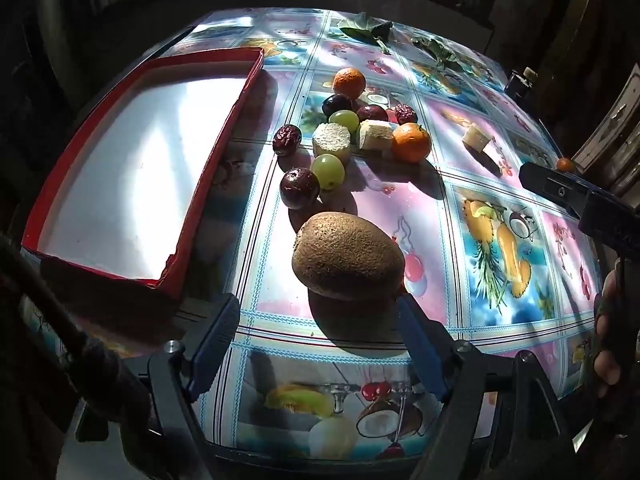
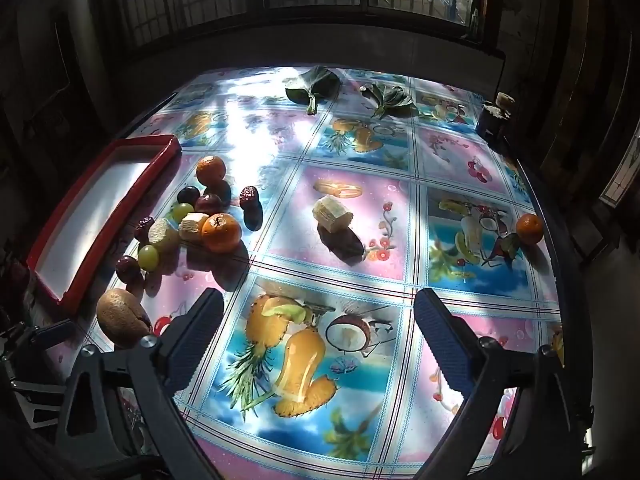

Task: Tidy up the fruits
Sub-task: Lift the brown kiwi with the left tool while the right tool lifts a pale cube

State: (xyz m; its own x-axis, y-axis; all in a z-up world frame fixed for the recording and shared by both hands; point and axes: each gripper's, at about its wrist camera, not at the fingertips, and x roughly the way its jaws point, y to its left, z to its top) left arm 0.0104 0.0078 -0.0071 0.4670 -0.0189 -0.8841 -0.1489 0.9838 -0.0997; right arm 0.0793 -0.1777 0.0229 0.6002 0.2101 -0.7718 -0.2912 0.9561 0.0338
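**Left wrist view: kiwi just ahead of spread fingers**

Left wrist view shows the left gripper (image 1: 316, 320) with its fingers spread wide and holding nothing. The kiwi (image 1: 347, 255) lies on the tablecloth (image 1: 460, 216) just ahead of the fingertips; whether the right-hand pad touches it, I cannot tell. Just to its left lies the red tray (image 1: 224, 136), white inside. Beyond the kiwi sits a cluster of fruit: a dark plum (image 1: 299, 188), a green grape (image 1: 328, 171), a red date (image 1: 287, 140) and an orange (image 1: 411, 142).

From the right wrist camera, the right gripper (image 2: 320, 312) hangs wide open over the printed pineapple, gripping nothing. A banana piece (image 2: 332, 211) lies apart mid-table, and a small orange (image 2: 529, 229) sits near the far right edge.
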